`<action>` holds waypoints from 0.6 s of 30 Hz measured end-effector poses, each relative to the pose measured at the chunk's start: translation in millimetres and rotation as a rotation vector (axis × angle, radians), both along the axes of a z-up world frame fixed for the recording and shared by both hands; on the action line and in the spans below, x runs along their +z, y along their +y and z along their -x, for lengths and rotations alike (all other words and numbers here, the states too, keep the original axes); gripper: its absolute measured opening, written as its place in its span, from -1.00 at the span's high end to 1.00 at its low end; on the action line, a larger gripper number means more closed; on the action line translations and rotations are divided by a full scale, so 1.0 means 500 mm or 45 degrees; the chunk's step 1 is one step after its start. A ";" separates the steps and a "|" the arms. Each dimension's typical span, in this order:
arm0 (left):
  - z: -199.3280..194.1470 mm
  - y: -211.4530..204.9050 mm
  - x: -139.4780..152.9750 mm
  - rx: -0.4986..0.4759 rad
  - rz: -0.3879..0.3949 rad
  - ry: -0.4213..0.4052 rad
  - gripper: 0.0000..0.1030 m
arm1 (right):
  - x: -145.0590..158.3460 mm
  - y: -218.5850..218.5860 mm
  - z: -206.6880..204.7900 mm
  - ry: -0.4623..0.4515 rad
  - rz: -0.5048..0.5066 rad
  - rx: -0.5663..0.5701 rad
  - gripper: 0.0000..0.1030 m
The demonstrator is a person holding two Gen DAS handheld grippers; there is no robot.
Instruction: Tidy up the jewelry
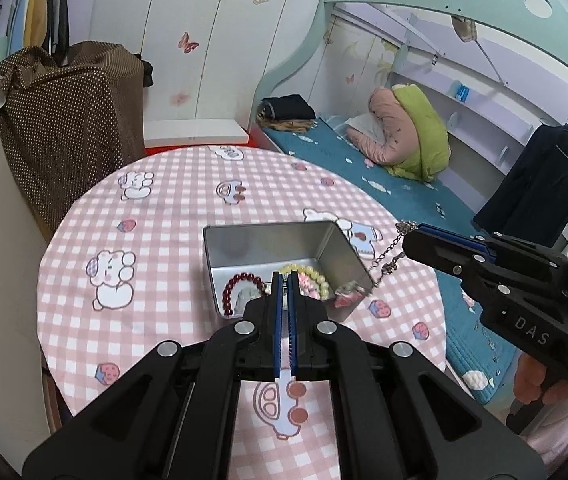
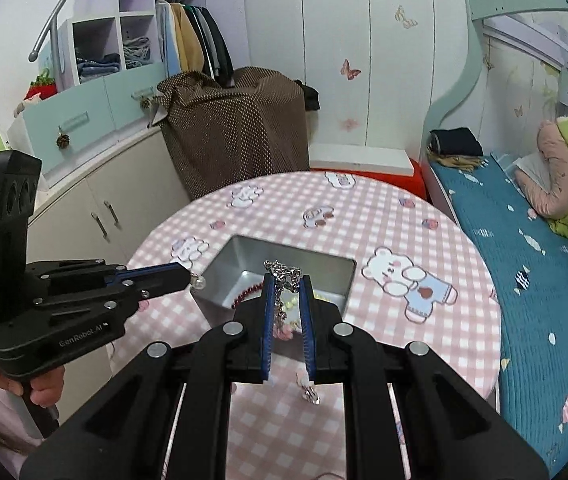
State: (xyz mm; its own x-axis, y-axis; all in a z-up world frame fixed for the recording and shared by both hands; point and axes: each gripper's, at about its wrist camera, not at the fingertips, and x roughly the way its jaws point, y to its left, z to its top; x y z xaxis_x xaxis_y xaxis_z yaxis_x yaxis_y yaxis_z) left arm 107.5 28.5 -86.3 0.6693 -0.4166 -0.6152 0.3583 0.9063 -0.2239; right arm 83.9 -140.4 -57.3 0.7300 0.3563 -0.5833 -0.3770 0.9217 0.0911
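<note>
A thin silver chain with small charms [image 1: 388, 254] hangs from the tips of the right claw [image 2: 287, 278], which pinches it just beside the open silver metal tin [image 1: 244, 246]; inside the tin lie a dark red bead bracelet [image 1: 240, 288] and a pale yellow bead bracelet [image 1: 311, 276]; the left claw [image 1: 284, 276] is nearly closed, and a small pearl [image 2: 200, 281] sits at its tip; the tin rests on a round table with a pink checked cloth [image 1: 156, 216].

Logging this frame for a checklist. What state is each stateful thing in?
Metal tin: open, no lid on, upright on the table.
Red bead bracelet: lying inside the tin.
Yellow bead bracelet: inside the tin.
Silver chain: pinched, dangling above the tin.
Left hand-held gripper: shut.
Right hand-held gripper: shut on chain.
</note>
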 end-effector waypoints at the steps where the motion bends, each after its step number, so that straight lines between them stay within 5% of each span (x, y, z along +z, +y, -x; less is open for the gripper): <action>1: -0.004 -0.001 0.004 0.000 0.001 -0.006 0.96 | 0.006 0.002 -0.004 -0.010 -0.002 0.000 0.77; 18: -0.092 -0.012 0.002 -0.034 0.028 0.052 0.96 | -0.016 0.009 -0.101 0.064 -0.053 0.006 0.77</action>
State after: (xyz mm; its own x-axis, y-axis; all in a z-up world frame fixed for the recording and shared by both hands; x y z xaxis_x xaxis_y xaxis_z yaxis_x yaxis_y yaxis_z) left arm 153.4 22.6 -85.1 0.6324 -0.4475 -0.6323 0.3721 0.8914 -0.2587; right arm 134.5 -135.7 -65.5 0.6984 0.3840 -0.6040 -0.3752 0.9151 0.1480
